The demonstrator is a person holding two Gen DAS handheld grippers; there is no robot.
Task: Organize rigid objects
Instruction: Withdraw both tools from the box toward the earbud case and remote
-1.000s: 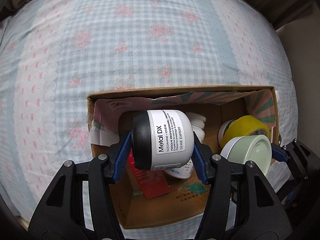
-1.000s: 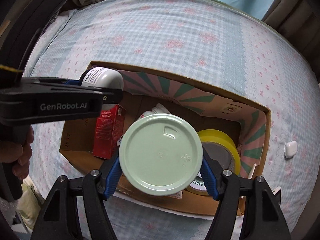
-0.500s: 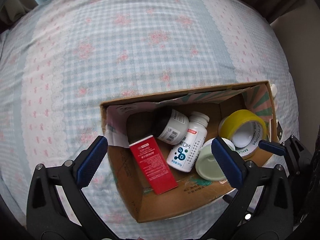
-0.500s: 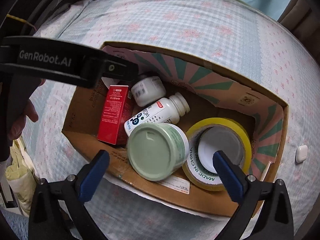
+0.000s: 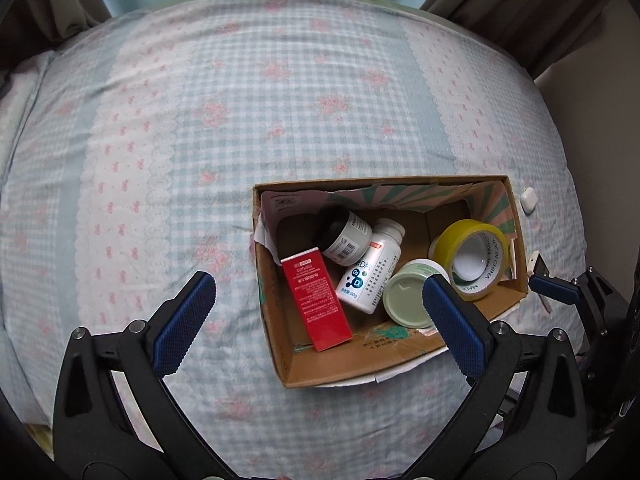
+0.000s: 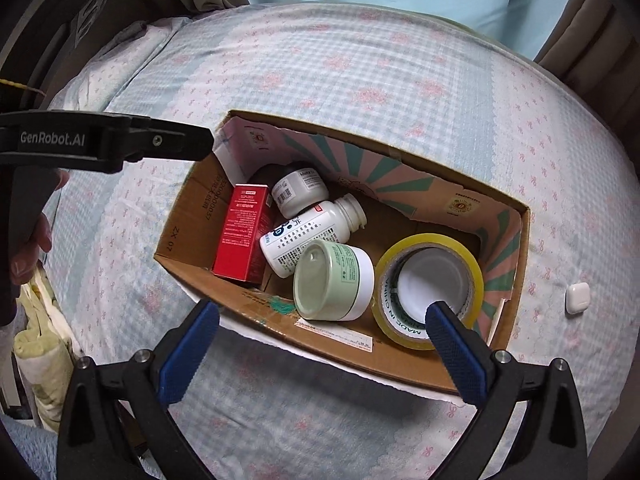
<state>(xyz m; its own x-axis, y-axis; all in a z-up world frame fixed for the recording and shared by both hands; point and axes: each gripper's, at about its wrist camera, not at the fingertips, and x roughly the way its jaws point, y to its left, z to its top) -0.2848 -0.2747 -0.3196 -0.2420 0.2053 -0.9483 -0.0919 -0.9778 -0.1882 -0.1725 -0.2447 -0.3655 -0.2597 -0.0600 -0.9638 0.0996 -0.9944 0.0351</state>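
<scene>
Cardboard box (image 6: 404,372) on the bed holds the green jar (image 6: 332,280) on its side against the tape roll (image 6: 432,288), and with my right gripper (image 6: 320,356) and left gripper (image 5: 316,316) both spread empty, a nudge could roll it.
</scene>
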